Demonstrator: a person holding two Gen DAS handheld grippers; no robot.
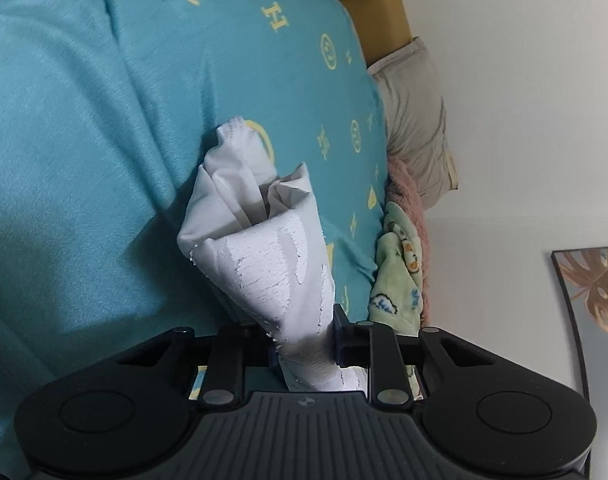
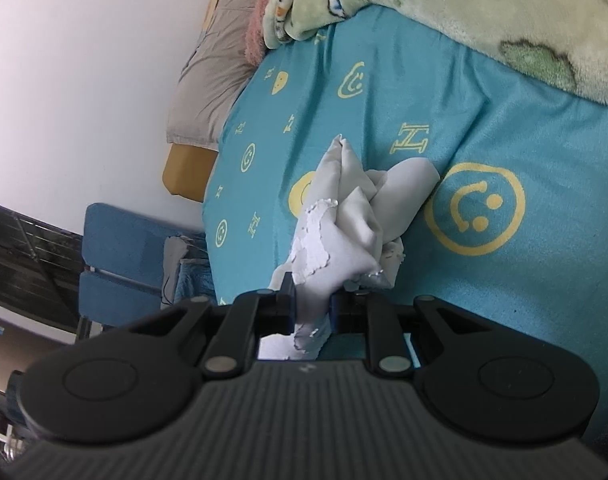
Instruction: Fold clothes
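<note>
Left wrist view: the left gripper [image 1: 304, 344] is pinched on a bunched white garment [image 1: 260, 240] with a cracked print, which fans out toward twelve o'clock over the teal bedsheet [image 1: 84, 140]. At three o'clock, a green patterned blanket [image 1: 400, 280] and a pink fuzzy cloth [image 1: 408, 192]; a grey pillow [image 1: 416, 120] lies toward one o'clock.

Right wrist view: the right gripper [image 2: 312, 312] is clamped narrow on the white garment [image 2: 352, 220], crumpled just ahead on the sheet [image 2: 524, 320]. The blanket [image 2: 464, 8] sprawls at one o'clock, the pillow [image 2: 208, 80] at ten, a blue chair [image 2: 120, 248] at nine.
</note>
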